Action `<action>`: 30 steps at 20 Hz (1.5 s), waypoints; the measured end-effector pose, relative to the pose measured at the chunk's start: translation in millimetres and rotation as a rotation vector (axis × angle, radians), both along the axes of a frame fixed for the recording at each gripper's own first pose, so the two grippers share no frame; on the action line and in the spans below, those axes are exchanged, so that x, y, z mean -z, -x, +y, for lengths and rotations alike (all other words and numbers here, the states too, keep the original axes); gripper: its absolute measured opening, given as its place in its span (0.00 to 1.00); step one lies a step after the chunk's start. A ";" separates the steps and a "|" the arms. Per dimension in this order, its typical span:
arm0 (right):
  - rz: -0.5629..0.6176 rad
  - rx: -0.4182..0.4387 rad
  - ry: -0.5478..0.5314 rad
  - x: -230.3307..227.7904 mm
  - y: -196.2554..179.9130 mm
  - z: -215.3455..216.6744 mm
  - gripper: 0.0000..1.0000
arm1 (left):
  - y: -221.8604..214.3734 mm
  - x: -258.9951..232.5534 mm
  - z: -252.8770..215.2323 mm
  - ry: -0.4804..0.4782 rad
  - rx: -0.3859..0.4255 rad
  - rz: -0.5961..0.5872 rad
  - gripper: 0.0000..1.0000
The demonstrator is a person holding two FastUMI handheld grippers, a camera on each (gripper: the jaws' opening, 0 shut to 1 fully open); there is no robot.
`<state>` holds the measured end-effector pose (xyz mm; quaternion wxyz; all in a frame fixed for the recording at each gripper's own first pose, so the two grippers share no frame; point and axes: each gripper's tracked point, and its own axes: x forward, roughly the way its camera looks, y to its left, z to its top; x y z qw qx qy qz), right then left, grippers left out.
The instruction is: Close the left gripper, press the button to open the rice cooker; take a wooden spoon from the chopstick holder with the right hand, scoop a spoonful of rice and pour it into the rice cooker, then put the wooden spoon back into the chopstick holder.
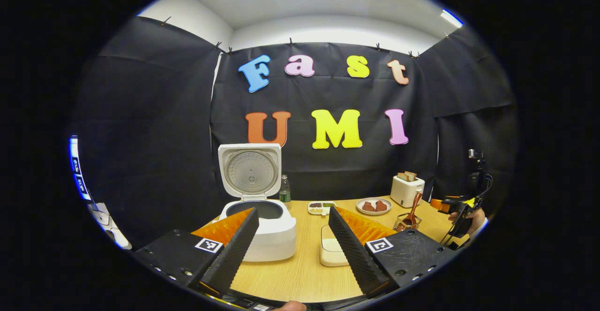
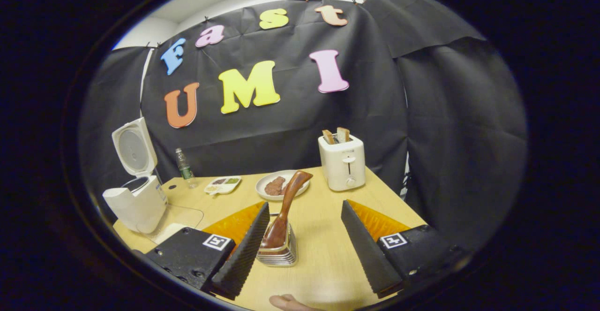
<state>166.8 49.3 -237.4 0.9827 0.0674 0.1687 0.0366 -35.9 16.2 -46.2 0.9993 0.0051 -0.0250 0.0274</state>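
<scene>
White rice cooker [image 1: 262, 226] standing at the left of the light wooden table [image 1: 300, 273], lid [image 1: 250, 170] swung up and upright, ribbed metal inner face turned toward the left gripper view, pot mouth open beneath it. In the right gripper view, same cooker [image 2: 136, 203] far left, lid [image 2: 133, 147] tilted back. Small clear plastic bottle [image 1: 285, 191] just behind the cooker, by the black cloth wall.

Brown wooden spoon [image 2: 286, 210] standing in the wire metal chopstick holder [image 2: 279, 250], bowl end down inside the holder, handle rising and leaning to the upper right in the right gripper view, rounded handle tip uppermost. Long axis near upright, tilted. In the left gripper view, spoon [image 1: 414, 210] and holder [image 1: 406, 223] small, toward the right of the table.

Right gripper [image 2: 304, 250] with fingers spread wide apart, holder and spoon just inside the left finger, nothing clamped. Seen from the left gripper view, that gripper [image 1: 457, 208] held by a hand [image 1: 474, 219] at the far right edge.

Left gripper [image 1: 293, 250] also parted, fingers well apart, gripping nothing, cooker behind the left finger and a white rectangular container [image 1: 333, 250] behind the right one.

Farther back: white toaster [image 2: 342, 162] with two bread slices poking up, round white plate [image 2: 281, 186] with brown food, small divided dish [image 2: 222, 184] near the bottle [image 2: 183, 164].
</scene>
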 end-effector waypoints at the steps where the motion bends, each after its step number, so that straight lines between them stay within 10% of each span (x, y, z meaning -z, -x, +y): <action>1: -0.010 0.012 -0.020 1.2 -12.8 0.0 1.00 | 3.4 0.1 -3.6 -0.005 0.005 -0.009 0.95; 4: -0.008 -0.013 -0.013 13.7 -43.7 10.3 0.88 | 10.1 3.4 -5.9 -0.030 0.009 -0.027 0.96; 15: 0.139 -0.009 -0.088 52.8 -82.7 37.5 0.96 | 13.0 27.2 8.9 0.024 -0.001 -0.013 0.95; 17: 0.144 -0.033 -0.105 51.8 -88.5 48.2 0.80 | 12.5 32.8 11.6 0.015 -0.001 0.002 0.95; 20: 0.138 -0.042 -0.122 42.6 -82.8 54.7 0.28 | 17.9 38.4 9.5 0.030 0.019 0.016 0.95; 30: -0.045 -0.089 0.059 -33.2 -44.3 75.4 0.20 | 37.9 42.8 19.8 0.042 0.015 0.030 0.95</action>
